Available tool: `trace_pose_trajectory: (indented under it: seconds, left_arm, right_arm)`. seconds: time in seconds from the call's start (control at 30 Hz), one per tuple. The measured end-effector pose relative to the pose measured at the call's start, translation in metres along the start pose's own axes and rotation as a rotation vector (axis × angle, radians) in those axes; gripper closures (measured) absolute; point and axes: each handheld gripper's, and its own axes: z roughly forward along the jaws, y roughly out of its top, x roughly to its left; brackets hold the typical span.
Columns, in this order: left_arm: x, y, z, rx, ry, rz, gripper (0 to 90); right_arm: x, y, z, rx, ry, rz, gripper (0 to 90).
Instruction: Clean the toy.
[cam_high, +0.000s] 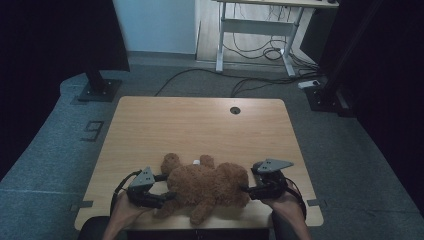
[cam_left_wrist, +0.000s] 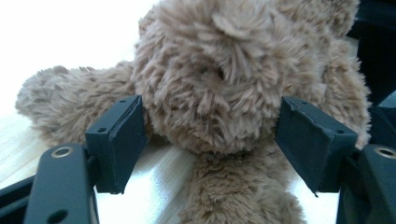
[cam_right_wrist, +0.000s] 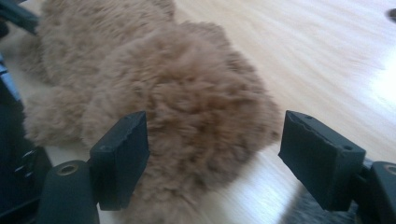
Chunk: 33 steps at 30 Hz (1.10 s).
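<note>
Near the worktop's front edge: a soft plush bear (cam_high: 207, 186).
Both grippers, left gripper (cam_high: 162, 189) and right gripper (cam_high: 246, 189), stand wide, unclamped; light and squashy, best pinched by a limb.

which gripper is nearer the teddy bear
Left. The left gripper has the teddy bear between its open jaws, fur at both pads; the right gripper stands open just off the bear's other side.

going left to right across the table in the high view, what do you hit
left tool → brown teddy bear → right tool
</note>
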Motion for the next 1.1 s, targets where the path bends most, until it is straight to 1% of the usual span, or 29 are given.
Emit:
trace_pose_trajectory:
  seconds: [0.13,0.27,0.37,0.53,0.7,0.77,0.83,0.9,0.97,1.03,1.1]
  left_arm:
    - [0.002,0.000,0.004,0.005,-0.003,-0.009,22.8]
    - [0.003,0.001,0.009,0.007,-0.011,-0.005,22.4]
    - [0.003,0.002,0.012,0.009,-0.021,-0.002,22.8]
    - [0.003,0.004,0.016,0.014,-0.035,0.005,24.4]
    - [0.003,0.005,0.019,0.011,-0.051,0.013,30.0]
    - [0.003,0.005,0.019,0.011,-0.056,0.017,32.6]
    - [0.002,0.005,0.020,0.010,-0.061,0.020,37.3]
    - [0.002,0.005,0.020,0.010,-0.061,0.017,39.5]
    - [0.003,0.004,0.019,0.008,-0.065,0.011,39.6]
    - [0.003,0.004,0.016,0.012,-0.059,0.004,37.7]
    - [0.001,0.004,0.010,0.019,-0.040,0.010,35.3]
  right_arm:
    - [0.004,0.000,0.010,0.016,0.041,-0.010,19.1]
    - [0.004,-0.002,0.018,0.037,0.056,-0.013,14.8]
    - [0.000,-0.005,0.023,0.041,0.081,0.007,13.6]
    - [-0.002,-0.010,0.030,0.050,0.114,0.018,12.6]
    - [0.000,-0.013,0.033,0.051,0.115,0.008,13.8]
    - [0.000,-0.013,0.033,0.053,0.111,0.005,17.2]
    - [0.002,-0.013,0.033,0.054,0.107,-0.004,21.3]
    - [0.004,-0.013,0.032,0.051,0.100,-0.007,22.5]
    - [0.003,-0.013,0.032,0.044,0.097,-0.006,22.1]
    - [0.003,-0.013,0.030,0.034,0.095,0.002,20.5]
    - [0.005,-0.013,0.025,0.016,0.082,-0.004,20.6]
